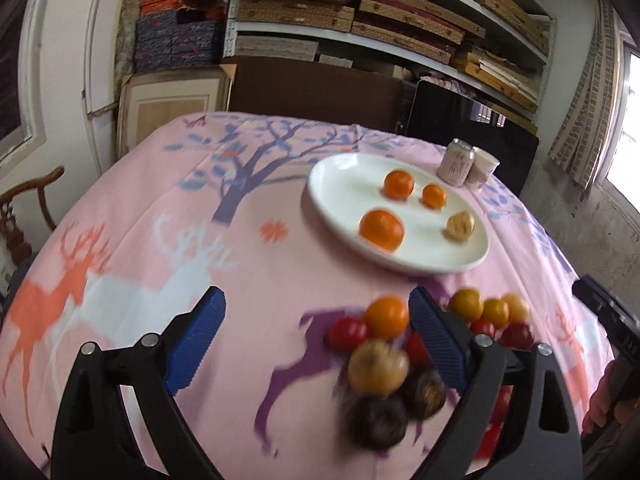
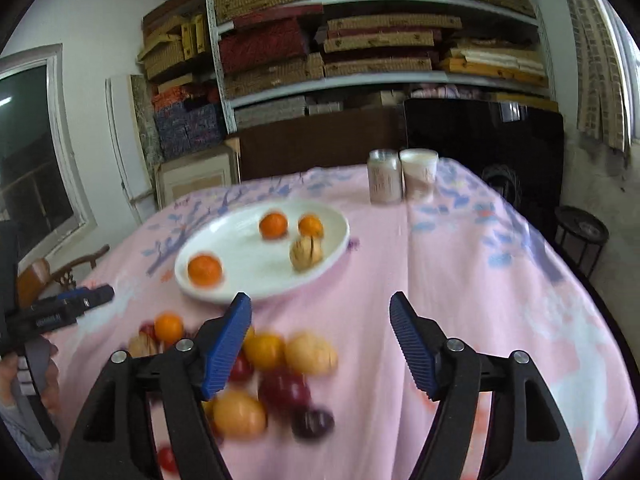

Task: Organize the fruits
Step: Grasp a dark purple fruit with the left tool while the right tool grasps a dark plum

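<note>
Storeroom-ish home rm, shelves (image 2: 380,76) w/ stacked boxes, tablecloth (image 1: 160,208) on table

No legible text; print on can (image 1: 455,166) & cup (image 1: 482,169) too blurred.

I'm seeing a pink cloth (image 1: 168,184) over the surface, printed with a purple tree and orange, white and purple deer. White plate (image 1: 340,184), three orange fruits (image 1: 381,229) and one tan. My left hand-held gripper (image 1: 316,328) shows blue ribbed pads (image 1: 196,344) on black arms. Loose pile (image 1: 384,356): orange, red, yellow, dark brown.
</note>
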Demonstrator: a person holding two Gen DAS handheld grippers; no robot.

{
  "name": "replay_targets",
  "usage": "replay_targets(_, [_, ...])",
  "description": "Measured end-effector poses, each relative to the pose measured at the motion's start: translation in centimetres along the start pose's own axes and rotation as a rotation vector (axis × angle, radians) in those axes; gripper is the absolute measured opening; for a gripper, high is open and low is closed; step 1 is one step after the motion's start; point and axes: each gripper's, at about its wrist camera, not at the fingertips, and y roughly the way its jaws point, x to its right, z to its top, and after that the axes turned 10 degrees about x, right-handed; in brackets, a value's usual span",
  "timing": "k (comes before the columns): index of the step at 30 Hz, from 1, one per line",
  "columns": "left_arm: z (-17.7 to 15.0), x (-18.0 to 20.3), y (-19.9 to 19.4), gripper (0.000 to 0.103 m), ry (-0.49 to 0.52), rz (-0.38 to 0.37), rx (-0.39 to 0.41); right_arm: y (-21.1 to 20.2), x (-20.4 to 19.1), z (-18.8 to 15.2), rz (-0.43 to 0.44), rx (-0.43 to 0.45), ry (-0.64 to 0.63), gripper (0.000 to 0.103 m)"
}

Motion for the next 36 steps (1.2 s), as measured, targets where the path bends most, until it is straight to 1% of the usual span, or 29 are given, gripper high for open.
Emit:
replay_targets(2, [-1.6,-0.7,-0.6,0.091,-0.016,0.005,-0.016,0.0,0.1,-1.7,0.003,-0.067,0.002,0.073])
replay_targets(3, [-2.2,-0.8,-0.8,0.091,-0.017,0.005,-0.031,-0.1,0.1,-2.0,0.009,-0.081,0.006,0.073])
replay_targets(5, [-3.0,-0.7,-1.0,0.091,-0.011,0.0,-0.05,-0.7,0.0,-2.0,0.026,-0.066,0.008,0.073])
replay_targets(6, [-3.2,-0.5,-1.2,0.091,-0.001,0.001,-0.052,-0.8,0.0,-2.0,0.022,-0.06,0.008,0.073])
replay_targets(11, [-4.6,0.7,-1.9,0.092,0.066,-0.009,-0.076,-0.8,0.3,-2.6,0.022,-0.087,0.031,0.073])
replay_targets(14, [-4.7,1.0,-2.1,0.093,0.077,-0.018,-0.075,-0.7,0.5,-2.8,0.022,-0.099,0.041,0.073])
replay_targets(17, [-5.0,1.5,-1.4,0.093,0.099,-0.039,-0.119,-0.4,0.6,-2.9,0.022,-0.112,0.043,0.073])
replay_targets(20, [-5.3,2.5,-1.0,0.093,0.147,-0.049,-0.139,-0.2,0.7,-3.0,0.02,-0.122,0.05,0.073])
replay_targets(23, [-5.8,3.4,-0.2,0.093,0.193,-0.036,-0.183,-0.2,0.8,-3.0,0.021,-0.123,0.051,0.073])
replay_targets(25, [-6.0,3.5,0.4,0.093,0.207,-0.026,-0.208,-0.2,0.8,-3.0,0.02,-0.124,0.05,0.075])
replay_targets(28, [-6.1,3.2,0.9,0.093,0.196,-0.012,-0.232,-0.2,0.8,-3.0,0.016,-0.124,0.051,0.079])
replay_targets(32, [-5.9,1.9,1.2,0.094,0.14,0.007,-0.244,0.0,1.0,-3.1,0.015,-0.13,0.055,0.079])
replay_targets(34, [-5.7,1.3,1.2,0.094,0.121,0.039,-0.237,0.1,1.0,-3.1,0.015,-0.134,0.057,0.079])
replay_targets(36, [-5.5,0.7,1.2,0.094,0.098,0.046,-0.23,0.1,1.1,-3.2,0.016,-0.137,0.059,0.079])
